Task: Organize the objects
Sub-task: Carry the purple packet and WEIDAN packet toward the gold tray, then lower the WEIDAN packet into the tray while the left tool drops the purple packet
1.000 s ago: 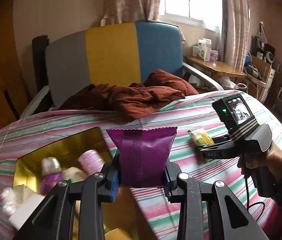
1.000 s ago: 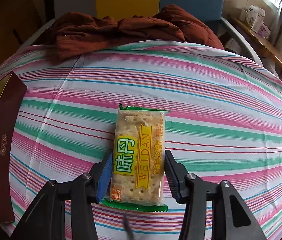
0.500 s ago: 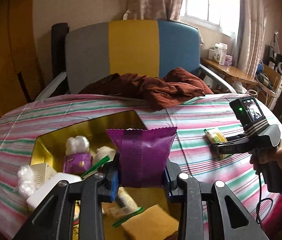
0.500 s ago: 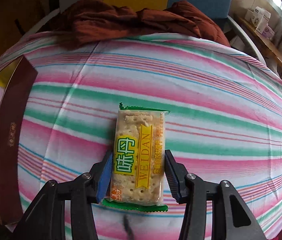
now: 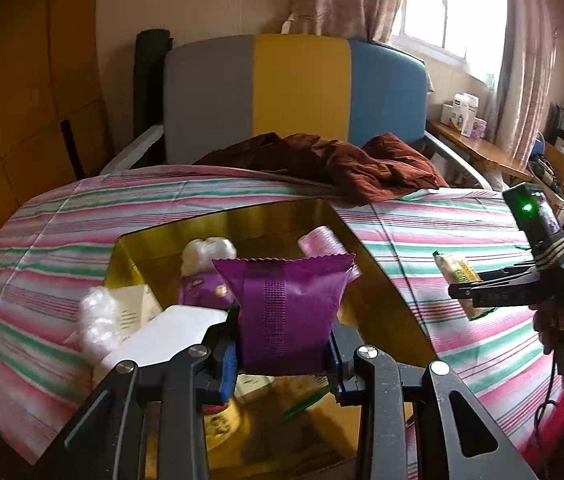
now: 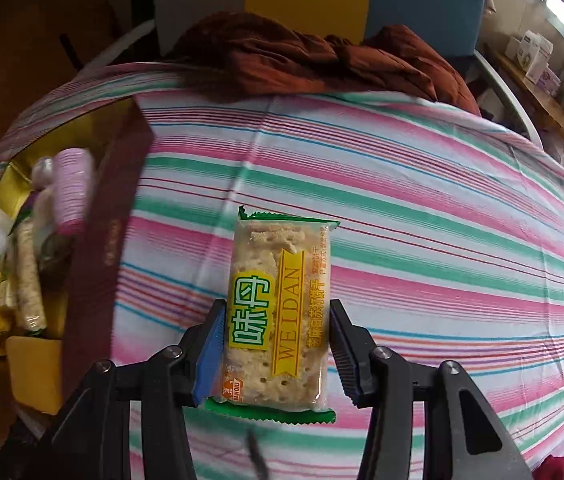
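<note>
The left gripper (image 5: 284,354) is pinching a purple packet (image 5: 287,312) upright by its lower sides, its crimped top edge free above the jaws, and it hangs over the open gold-lined box (image 5: 242,220) that sits toward the left edge of the striped bedspread (image 5: 422,232). Held that way, the packet can likely just be let go to drop among the things already inside: a pink tube (image 5: 320,242), a white wad (image 5: 208,252) and a white card (image 5: 166,330). The right gripper (image 6: 278,354) is clamped on a cracker pack (image 6: 278,308) across its short width, label up, over bare bedspread just right of the box's dark red wall (image 6: 110,240). Gripping the narrow way suits the jaws, and the long pack sticks forward clear of them, probably next into the box. A brown cloth (image 6: 314,60) lies bunched at the far edge, well apart from both.
</note>
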{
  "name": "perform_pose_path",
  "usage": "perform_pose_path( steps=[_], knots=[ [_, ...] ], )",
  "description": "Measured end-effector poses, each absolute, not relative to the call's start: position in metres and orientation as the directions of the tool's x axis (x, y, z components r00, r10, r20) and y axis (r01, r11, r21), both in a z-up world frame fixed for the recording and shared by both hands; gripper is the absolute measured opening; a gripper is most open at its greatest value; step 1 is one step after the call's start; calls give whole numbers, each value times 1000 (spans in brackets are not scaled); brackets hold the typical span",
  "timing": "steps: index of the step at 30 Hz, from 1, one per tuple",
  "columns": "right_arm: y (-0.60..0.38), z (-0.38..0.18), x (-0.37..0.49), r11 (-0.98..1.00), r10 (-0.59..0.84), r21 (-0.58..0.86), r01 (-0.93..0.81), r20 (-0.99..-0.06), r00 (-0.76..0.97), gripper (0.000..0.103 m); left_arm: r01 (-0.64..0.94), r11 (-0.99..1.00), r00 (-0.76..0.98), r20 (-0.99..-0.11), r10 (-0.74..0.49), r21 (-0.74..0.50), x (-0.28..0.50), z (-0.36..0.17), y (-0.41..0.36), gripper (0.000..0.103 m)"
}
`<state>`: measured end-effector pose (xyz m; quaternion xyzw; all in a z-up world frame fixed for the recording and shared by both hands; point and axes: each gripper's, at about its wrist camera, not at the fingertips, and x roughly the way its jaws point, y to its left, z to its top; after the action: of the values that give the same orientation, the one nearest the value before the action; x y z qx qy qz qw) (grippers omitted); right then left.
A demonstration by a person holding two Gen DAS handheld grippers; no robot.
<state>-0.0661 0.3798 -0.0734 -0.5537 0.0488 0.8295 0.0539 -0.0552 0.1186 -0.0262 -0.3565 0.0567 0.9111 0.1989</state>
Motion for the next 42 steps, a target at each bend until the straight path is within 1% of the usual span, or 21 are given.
perform_pose_path(
  steps=[10,17,21,28,35,40,42],
  knots=[
    [318,-37,-49,-998,-25,50,-42,-882,-470,49,-369,-928,-694,-652,306,-42,-38,-17,83,35],
    [267,-25,-40,-995,-91,94,22,-843,-531,49,-355,-932,-698,-643,314,-69,-25,-12,59,35],
    [241,-25,-35,-993,-115,106,47,-822,-557,49,-339,-936,-689,-654,312,-89,-22,-16,46,35],
    [219,-28,-38,-993,-120,108,55,-810,-574,49,-334,-935,-664,-673,326,-123,-20,-27,36,35],
    [225,-27,-56,-994,-89,109,1,-807,-584,49,-344,-927,-645,-678,351,-153,-27,-30,36,35],
    [226,-31,-68,-995,-80,104,-8,-809,-582,49,-338,-924,-641,-675,365,-179,-45,-24,42,35],
    [227,-32,-72,-994,-88,108,-1,-810,-580,49,-343,-925,-662,-656,362,-165,-53,-18,47,35]
  ],
)
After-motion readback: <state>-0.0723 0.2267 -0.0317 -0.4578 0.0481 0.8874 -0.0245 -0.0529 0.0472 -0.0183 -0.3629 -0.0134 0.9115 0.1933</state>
